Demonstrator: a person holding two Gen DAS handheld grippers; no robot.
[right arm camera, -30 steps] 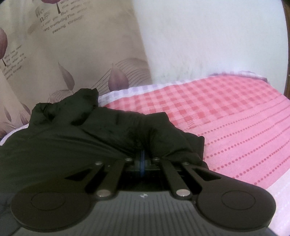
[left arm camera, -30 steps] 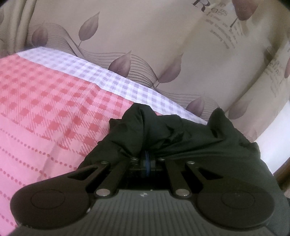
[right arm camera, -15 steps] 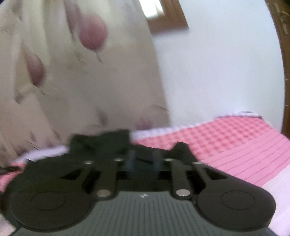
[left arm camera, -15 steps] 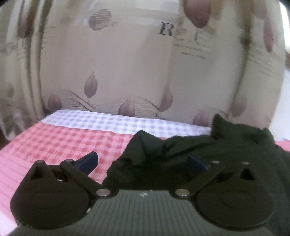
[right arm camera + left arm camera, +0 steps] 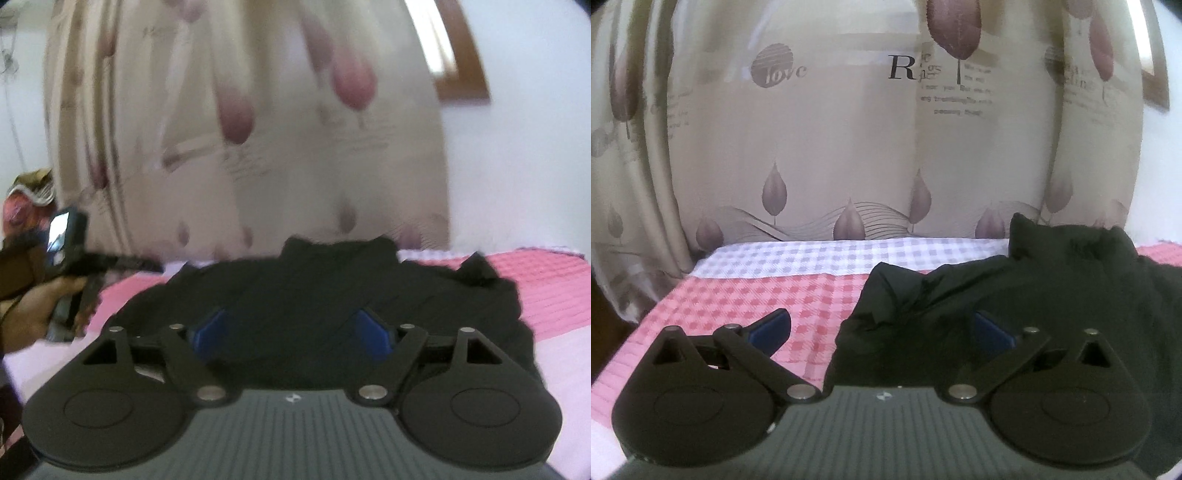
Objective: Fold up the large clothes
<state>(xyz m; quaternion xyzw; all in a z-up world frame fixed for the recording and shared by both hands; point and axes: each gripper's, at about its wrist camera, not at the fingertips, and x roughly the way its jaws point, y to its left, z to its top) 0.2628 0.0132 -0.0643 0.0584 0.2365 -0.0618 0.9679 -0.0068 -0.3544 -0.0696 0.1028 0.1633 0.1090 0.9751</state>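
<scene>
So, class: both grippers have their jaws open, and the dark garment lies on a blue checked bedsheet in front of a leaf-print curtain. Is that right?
Not quite. The bedsheet is pink-and-red checked with a pale lilac band, not blue; the left wrist view shows it clearly. The rest holds: the left gripper and right gripper have their jaws open, and the dark garment lies before the leaf-print curtain.

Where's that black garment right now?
The black garment lies bunched on the pink checked bedsheet, on the right in the left wrist view and centred in the right, its far edge near the curtain; neither gripper holds it.
</scene>
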